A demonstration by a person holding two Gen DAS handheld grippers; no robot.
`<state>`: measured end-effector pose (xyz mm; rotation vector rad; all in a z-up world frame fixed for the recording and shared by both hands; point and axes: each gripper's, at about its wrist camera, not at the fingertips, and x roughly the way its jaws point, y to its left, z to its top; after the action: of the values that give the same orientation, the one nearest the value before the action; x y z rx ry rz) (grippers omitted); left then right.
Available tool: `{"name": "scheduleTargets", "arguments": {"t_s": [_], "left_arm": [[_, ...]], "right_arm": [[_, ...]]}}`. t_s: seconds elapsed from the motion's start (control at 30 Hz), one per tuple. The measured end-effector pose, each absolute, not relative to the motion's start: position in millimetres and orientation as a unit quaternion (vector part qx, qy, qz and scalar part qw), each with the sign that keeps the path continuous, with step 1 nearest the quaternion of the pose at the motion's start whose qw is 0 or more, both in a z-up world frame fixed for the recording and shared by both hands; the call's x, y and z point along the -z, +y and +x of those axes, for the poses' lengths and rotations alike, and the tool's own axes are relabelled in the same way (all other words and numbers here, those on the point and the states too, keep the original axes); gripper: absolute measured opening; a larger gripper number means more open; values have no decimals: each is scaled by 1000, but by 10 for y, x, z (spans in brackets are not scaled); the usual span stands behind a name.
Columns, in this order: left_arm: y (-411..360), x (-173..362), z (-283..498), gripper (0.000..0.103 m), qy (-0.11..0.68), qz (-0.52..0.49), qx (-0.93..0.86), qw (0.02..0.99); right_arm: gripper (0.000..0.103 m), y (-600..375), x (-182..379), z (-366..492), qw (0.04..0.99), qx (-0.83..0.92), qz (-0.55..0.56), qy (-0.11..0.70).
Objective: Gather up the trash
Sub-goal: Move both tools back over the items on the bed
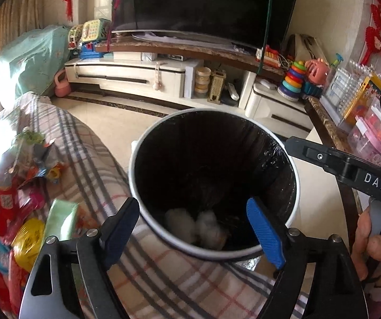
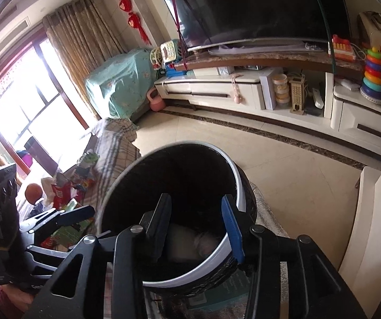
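Directly below both grippers the black-lined trash bin (image 1: 294, 186) is seen, standing on the floor against a plaid-covered sofa (image 1: 89, 159). The left gripper (image 1: 193, 235) is held wide open over the bin's near rim, nothing between its jaws. The right gripper (image 2: 197, 227) is parted over the opening, likewise empty. Crumpled white tissues (image 1: 206, 226) lie at the bottom, and wrappers (image 1: 17, 202) remain scattered on the sofa

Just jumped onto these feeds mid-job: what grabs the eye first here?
The black-lined bin fills the middle of both views, with white tissue wads at its bottom. Both grippers hover over its mouth, left gripper and right gripper, open with nothing between the fingers. A heap of bright wrappers lies on the plaid cloth left of the bin.
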<state>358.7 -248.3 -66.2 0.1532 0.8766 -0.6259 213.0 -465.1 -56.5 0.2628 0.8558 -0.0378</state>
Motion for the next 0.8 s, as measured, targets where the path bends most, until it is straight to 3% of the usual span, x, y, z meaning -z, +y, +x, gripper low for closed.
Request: {"name": "scheduleTargets", "arguments": {"t_s": [0.1,0.17,0.27,0.8], "left_arm": [[-2303,614,3433,83,406,58,296,863],[-2157,603,3303,83,399,50,287,869],[-1924,593,3118,83,394,38,271,877],[-952,591,1975,83,381,8,181,907]], "right_arm": [[57,-4594,494,2060,905,12,133,405],[75,-4534,460,2001,908,9,136,397],[85,-4414,443,1909,910,4,141,389],[102,-3505,604,1631,889,-15,148,433]]}}
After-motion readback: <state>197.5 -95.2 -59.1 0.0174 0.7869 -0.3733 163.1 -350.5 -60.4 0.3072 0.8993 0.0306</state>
